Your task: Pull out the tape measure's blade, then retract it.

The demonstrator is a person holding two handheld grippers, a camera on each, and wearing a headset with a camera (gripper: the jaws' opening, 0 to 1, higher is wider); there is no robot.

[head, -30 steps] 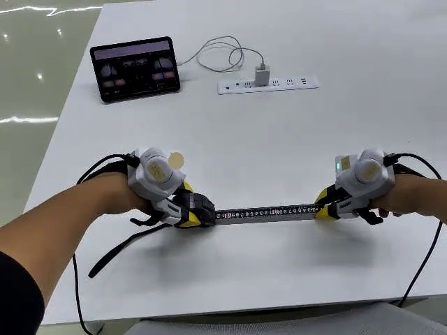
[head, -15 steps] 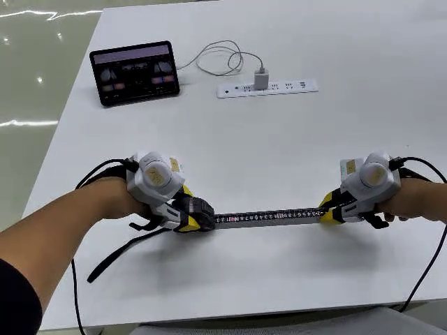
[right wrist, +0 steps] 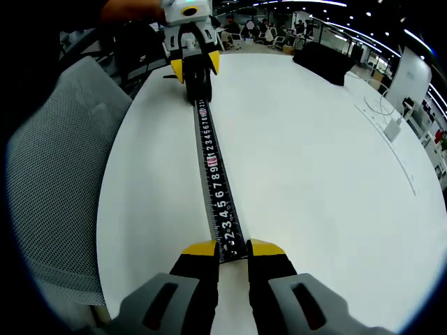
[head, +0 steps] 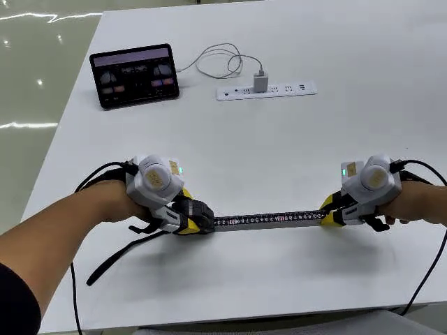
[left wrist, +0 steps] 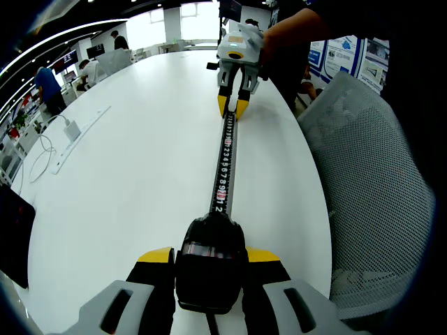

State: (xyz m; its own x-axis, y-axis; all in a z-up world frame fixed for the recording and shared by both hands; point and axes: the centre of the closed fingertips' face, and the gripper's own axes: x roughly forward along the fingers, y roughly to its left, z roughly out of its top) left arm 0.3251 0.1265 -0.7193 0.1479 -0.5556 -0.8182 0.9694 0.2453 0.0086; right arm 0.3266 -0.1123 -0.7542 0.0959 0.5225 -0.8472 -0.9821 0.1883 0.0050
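Tape measure case (head: 199, 214) sits clamped in the left tongs (head: 187, 220) near the front edge of the white surface (head: 279, 153). Its blade (head: 269, 219) runs low along that surface to the right tongs (head: 327, 216), which are pinched on the blade's tip. The pull-out looks about done, with retraction to come. Likely trouble: if the right tongs free the tip all at once, the spring would whip the blade back into the case. A slack hold there could also let it twist. Farther off lie a power strip (head: 267, 88) and a tablet (head: 135, 73), well apart from the work.
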